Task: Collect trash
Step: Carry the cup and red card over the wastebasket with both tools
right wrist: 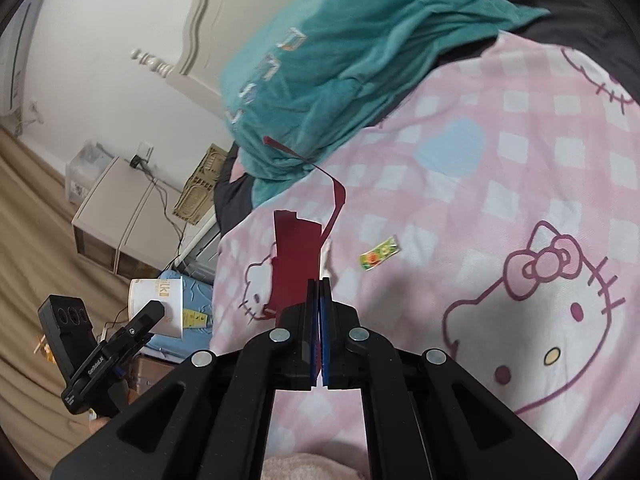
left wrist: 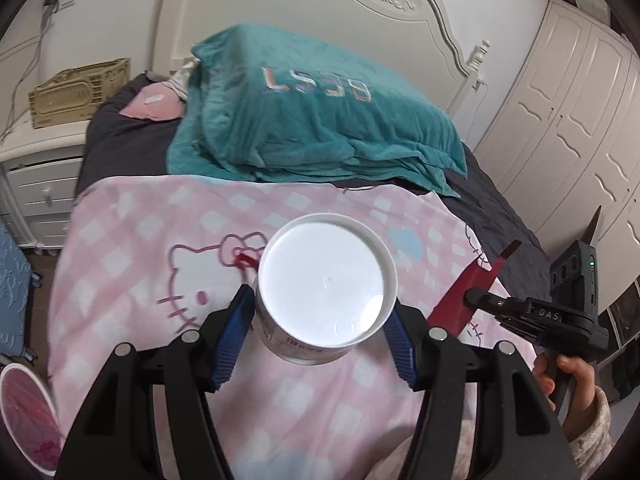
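My left gripper [left wrist: 320,309] is shut on a white paper cup [left wrist: 326,284], its blue pads pressing both sides, and I see the cup's flat bottom. The cup [right wrist: 170,288] also shows at the left of the right wrist view. My right gripper [right wrist: 319,285] is shut on a dark red torn wrapper [right wrist: 296,256] with a thin strip curling upward. In the left wrist view the right gripper [left wrist: 472,297] holds that red wrapper [left wrist: 456,304] above the bed's right side. A small green and yellow candy wrapper [right wrist: 379,255] lies on the pink checked blanket [right wrist: 500,152].
A teal towel [left wrist: 320,120] covers the pillows below the white headboard [left wrist: 320,12]. A white nightstand [left wrist: 36,168] with a beige crate [left wrist: 76,92] stands left of the bed. A round bin with a pinkish liner [left wrist: 24,420] sits at the lower left. White wardrobe doors [left wrist: 572,128] stand on the right.
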The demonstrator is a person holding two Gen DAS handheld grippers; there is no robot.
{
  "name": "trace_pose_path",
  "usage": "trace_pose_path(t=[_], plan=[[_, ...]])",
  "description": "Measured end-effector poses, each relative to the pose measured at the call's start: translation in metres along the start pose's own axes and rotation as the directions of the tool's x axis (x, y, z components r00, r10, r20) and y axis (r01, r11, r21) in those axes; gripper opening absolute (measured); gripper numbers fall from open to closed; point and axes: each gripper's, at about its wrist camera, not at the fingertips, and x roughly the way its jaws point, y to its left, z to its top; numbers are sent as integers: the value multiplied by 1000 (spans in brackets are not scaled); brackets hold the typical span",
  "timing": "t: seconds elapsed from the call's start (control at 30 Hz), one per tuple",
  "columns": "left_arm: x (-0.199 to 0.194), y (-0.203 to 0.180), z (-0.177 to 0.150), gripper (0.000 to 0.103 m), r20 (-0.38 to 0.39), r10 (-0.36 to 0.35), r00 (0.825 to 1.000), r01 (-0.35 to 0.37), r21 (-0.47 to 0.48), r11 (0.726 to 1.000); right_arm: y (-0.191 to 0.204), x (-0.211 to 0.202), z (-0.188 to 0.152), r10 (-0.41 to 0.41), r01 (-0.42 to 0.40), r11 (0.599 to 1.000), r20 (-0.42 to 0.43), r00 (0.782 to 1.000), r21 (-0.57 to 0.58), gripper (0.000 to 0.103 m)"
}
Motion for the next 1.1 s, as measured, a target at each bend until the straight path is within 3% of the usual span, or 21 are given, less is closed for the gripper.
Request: trace_pose_path(t=[0.4,0.73,0.97,1.1], plan=[[-110,59,-18,62,37,95,995,-92,-71,993,108,-3,-27,34,-42,980,-44,998,-197,1],[-193,142,-46,62,34,234,972,-225,-171,959,205,41,-67,6,-63,918,-145,989,-393,1],[-265,219,-62,62,43,355,934,-336,-242,910,273,82,-110,19,-148,850,-251,968,-506,1],[-295,257,-73,62,18,437,900,-420,-237,876,307,107,-134,38,-202,822,-303,952,-533,1]])
